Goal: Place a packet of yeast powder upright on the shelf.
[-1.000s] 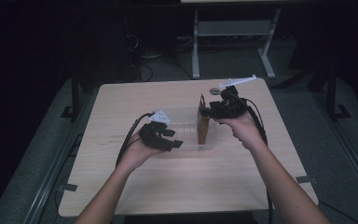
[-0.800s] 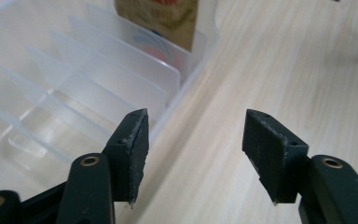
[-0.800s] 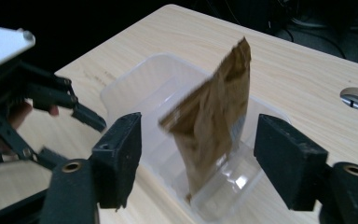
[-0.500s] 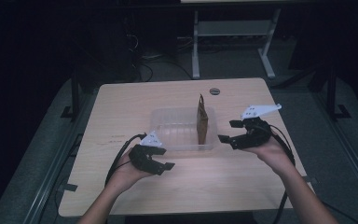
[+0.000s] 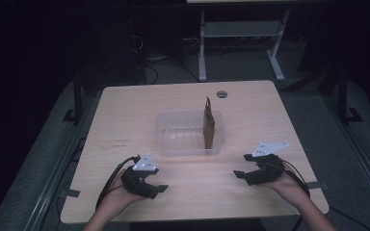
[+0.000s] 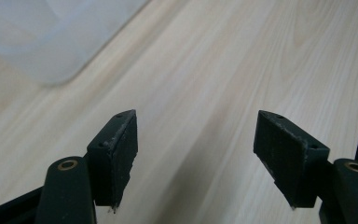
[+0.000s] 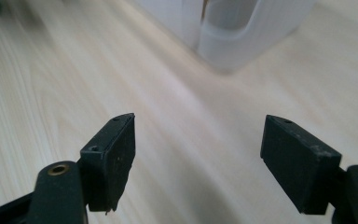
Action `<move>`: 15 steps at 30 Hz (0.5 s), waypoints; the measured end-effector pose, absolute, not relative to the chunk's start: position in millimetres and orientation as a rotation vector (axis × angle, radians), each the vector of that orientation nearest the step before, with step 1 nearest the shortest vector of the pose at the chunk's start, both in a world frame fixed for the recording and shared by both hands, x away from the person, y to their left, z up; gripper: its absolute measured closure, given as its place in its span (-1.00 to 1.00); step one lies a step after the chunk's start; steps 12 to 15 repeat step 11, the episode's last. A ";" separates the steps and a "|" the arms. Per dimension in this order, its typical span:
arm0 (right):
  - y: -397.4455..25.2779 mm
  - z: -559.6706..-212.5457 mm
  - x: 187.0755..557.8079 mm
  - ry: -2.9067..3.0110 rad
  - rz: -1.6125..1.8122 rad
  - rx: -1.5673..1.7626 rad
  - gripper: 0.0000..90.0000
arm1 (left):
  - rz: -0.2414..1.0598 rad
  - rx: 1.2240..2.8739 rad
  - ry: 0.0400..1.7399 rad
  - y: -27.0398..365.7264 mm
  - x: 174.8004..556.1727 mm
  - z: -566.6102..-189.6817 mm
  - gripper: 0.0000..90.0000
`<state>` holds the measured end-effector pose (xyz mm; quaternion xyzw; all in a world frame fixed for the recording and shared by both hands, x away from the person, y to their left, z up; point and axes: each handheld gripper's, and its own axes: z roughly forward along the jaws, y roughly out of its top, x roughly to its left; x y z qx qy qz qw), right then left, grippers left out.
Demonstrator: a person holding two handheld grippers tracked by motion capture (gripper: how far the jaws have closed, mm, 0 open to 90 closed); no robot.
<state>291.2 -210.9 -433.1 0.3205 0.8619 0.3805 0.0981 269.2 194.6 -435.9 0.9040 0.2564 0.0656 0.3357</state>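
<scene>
A person sits at a light wooden table (image 5: 250, 103) with a gripper in each hand, both held low over its near edge. The left gripper (image 5: 160, 189) hangs near the left corner, its jaws spread wide with nothing between them; the left gripper view shows bare wood between the pads and a corner of the clear plastic tub (image 6: 51, 42) at upper left. The right gripper (image 5: 240, 166) hangs near the right corner, its jaws likewise wide apart and holding nothing. Between and beyond the two hands, at the middle of the table, stands the tub (image 5: 173, 144), with a brown paper bag (image 5: 208, 126) upright inside along its right wall. A small round disc (image 5: 221, 94) lies at the far edge.
</scene>
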 end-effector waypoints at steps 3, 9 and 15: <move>-208.1 -441.7 289.9 2.574 1.066 0.924 -0.42 | 0.139 2.378 0.652 194.6 267.3 -441.6 -0.36; -202.7 -441.3 290.8 2.576 1.059 0.901 -0.42 | 0.120 2.390 0.650 189.8 270.2 -446.0 -0.37; -204.0 -441.1 291.1 2.572 1.060 0.900 -0.42 | 0.130 2.393 0.642 189.6 270.4 -446.5 -0.37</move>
